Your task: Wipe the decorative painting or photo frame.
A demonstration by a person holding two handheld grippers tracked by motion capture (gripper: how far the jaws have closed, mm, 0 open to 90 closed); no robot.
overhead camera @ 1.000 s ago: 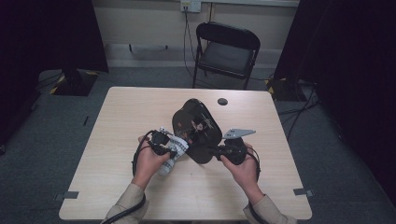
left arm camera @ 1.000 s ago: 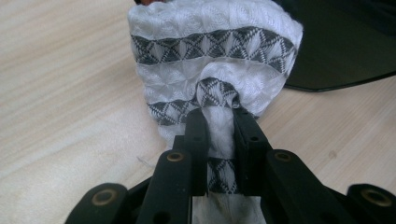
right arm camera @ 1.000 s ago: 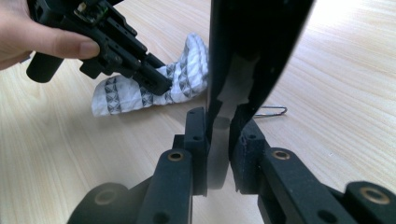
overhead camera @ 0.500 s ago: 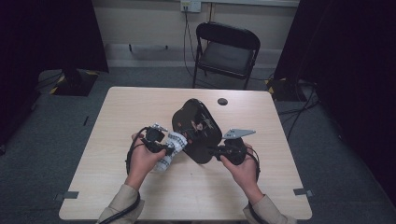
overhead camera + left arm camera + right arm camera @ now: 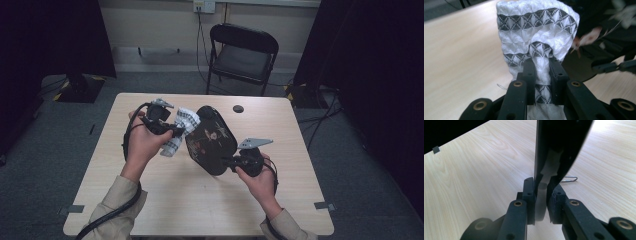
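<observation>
A glossy black oval tray (image 5: 210, 140) with a floral design is held tilted above the table, its decorated face turned up and toward the left. My right gripper (image 5: 233, 161) is shut on its lower rim (image 5: 541, 173). My left gripper (image 5: 179, 131) is shut on a white cloth (image 5: 178, 132) with grey patterned bands, bunched between the jaws (image 5: 541, 67). The cloth presses against the tray's upper left edge. In the left gripper view the tray (image 5: 599, 32) lies just behind and right of the cloth.
The light wooden table (image 5: 150, 195) has bare room at the front and at both sides. A small black disc (image 5: 238, 108) lies near the far edge. A folding chair (image 5: 242, 55) stands beyond the table. A metal clip (image 5: 570, 179) rests on the tabletop under the tray.
My left gripper with the cloth has moved up and away along the tray's left edge, from its lower left to its upper left. The right gripper and tray stayed almost still.
</observation>
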